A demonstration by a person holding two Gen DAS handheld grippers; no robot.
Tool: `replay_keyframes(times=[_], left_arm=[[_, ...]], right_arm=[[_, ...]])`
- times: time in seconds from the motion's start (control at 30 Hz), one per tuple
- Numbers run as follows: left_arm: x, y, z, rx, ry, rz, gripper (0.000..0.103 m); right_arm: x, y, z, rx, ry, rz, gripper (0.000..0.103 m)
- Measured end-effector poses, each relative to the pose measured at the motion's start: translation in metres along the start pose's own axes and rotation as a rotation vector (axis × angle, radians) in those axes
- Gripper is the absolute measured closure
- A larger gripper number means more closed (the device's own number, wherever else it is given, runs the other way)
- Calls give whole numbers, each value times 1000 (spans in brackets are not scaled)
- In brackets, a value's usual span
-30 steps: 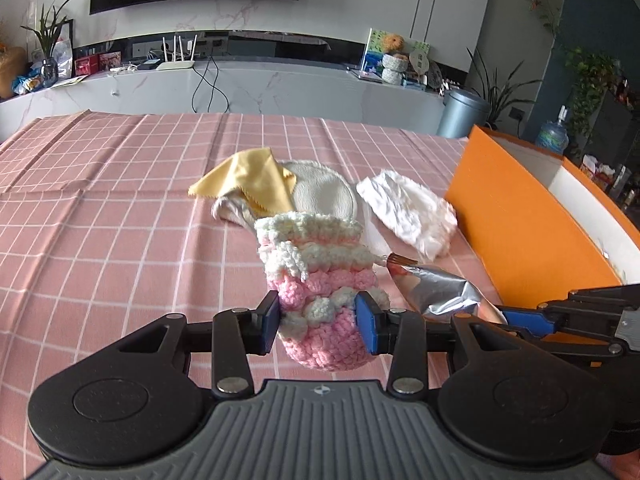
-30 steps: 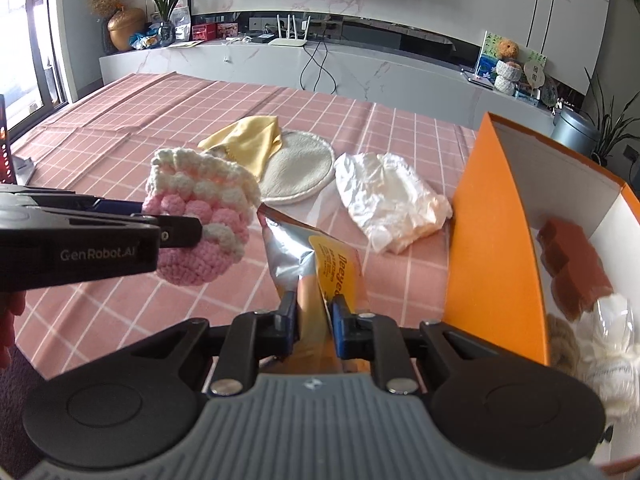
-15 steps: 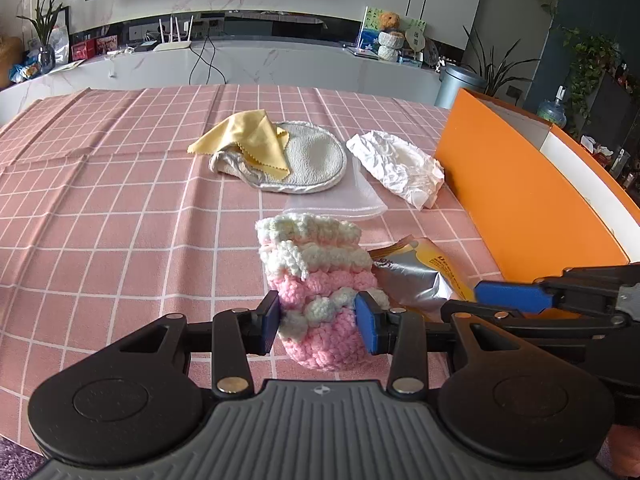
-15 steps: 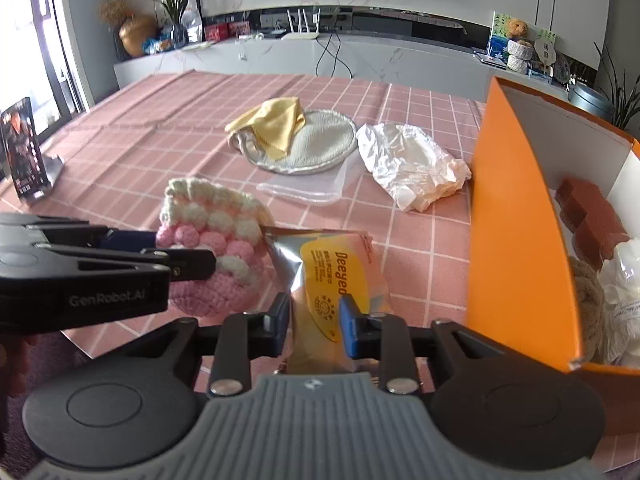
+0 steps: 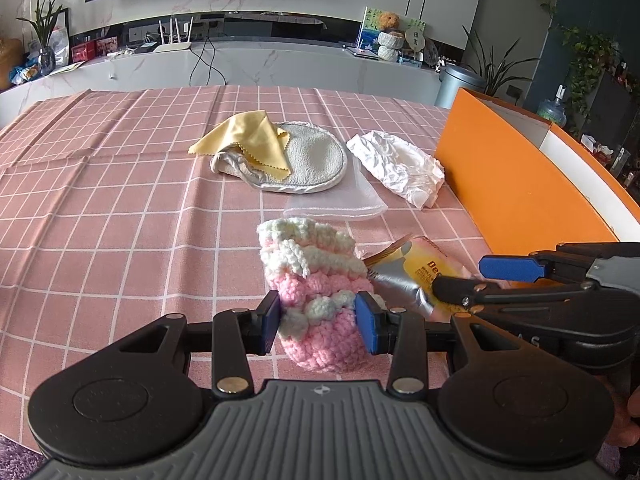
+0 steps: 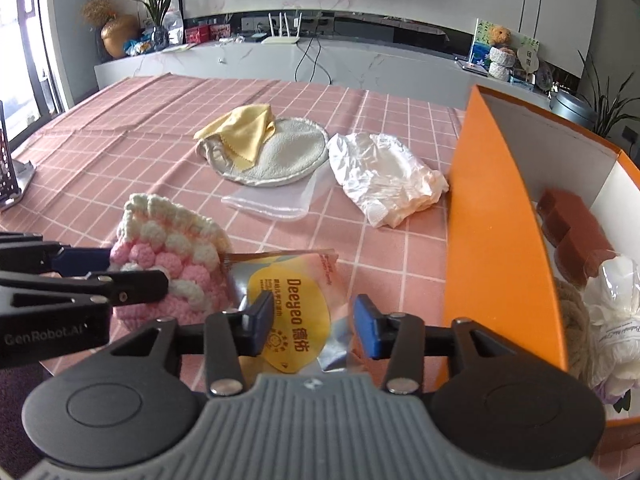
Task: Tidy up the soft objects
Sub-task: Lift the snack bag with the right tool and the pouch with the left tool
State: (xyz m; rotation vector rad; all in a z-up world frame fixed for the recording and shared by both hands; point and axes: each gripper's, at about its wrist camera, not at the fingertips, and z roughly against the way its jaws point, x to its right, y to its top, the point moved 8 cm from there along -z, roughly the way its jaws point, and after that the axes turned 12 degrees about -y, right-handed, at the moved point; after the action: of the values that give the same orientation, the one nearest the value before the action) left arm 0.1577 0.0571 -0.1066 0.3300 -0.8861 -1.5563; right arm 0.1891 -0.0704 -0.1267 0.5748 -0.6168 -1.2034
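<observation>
My left gripper (image 5: 318,322) is shut on a pink and white crocheted pouch (image 5: 316,292), also seen in the right wrist view (image 6: 176,268), held low at the table's near edge. My right gripper (image 6: 310,326) is open; the silver and yellow foil packet (image 6: 294,312) lies on the table between its jaws, free of the pads. The packet (image 5: 416,276) touches the pouch's right side. The orange box (image 6: 492,240) stands to the right, holding a brown block (image 6: 576,236), rope and wrapped white items.
Farther back on the pink checked tablecloth (image 5: 120,200) lie a yellow cloth (image 5: 244,140) on a round white pad (image 5: 312,160), a clear mesh bag (image 5: 336,204) and a crumpled white plastic bag (image 5: 400,168). A metal stand (image 6: 12,172) sits at the left edge.
Both grippers drew back toward the near table edge. My right gripper opened and let go of the foil packet, which now lies flat. The left stays shut on the pouch.
</observation>
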Motion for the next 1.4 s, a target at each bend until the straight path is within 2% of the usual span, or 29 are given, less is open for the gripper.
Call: replay_keyframes(times=[0.17, 0.3, 0.4, 0.47, 0.5, 0.6, 0.67, 0.77, 1.33, 1.37, 1.4], left_arm=[[-4, -2, -4, -12, 0, 9, 57], [-7, -4, -8, -24, 4, 12, 57], [-8, -4, -9, -26, 2, 15, 57], [-8, -5, -10, -27, 2, 16, 57], [-8, -5, -10, -29, 3, 15, 57], [-8, -5, -11, -31, 7, 10, 57], [-7, -5, -10, -31, 8, 9, 57], [-6, -4, -8, -26, 14, 4, 57], [14, 14, 25, 57, 32, -31, 57], [17, 17, 27, 67, 29, -35, 59], [19, 20, 29, 75, 30, -41, 76]], right_arm=[[-1, -6, -10, -51, 21, -14, 37], [2, -9, -16, -85, 44, -55, 37], [4, -12, -21, -110, 69, -87, 44], [3, -13, -21, -118, 98, -100, 59], [1, -13, -20, -120, 115, -106, 60], [-5, -13, -16, -99, 102, -64, 67], [-6, -14, -13, -89, 101, -63, 80], [-8, -12, -5, -44, 67, -25, 92], [6, 10, 47, 125, 43, -41, 95], [9, 13, 51, 140, 38, -43, 95], [12, 16, 56, 153, 35, -47, 95]])
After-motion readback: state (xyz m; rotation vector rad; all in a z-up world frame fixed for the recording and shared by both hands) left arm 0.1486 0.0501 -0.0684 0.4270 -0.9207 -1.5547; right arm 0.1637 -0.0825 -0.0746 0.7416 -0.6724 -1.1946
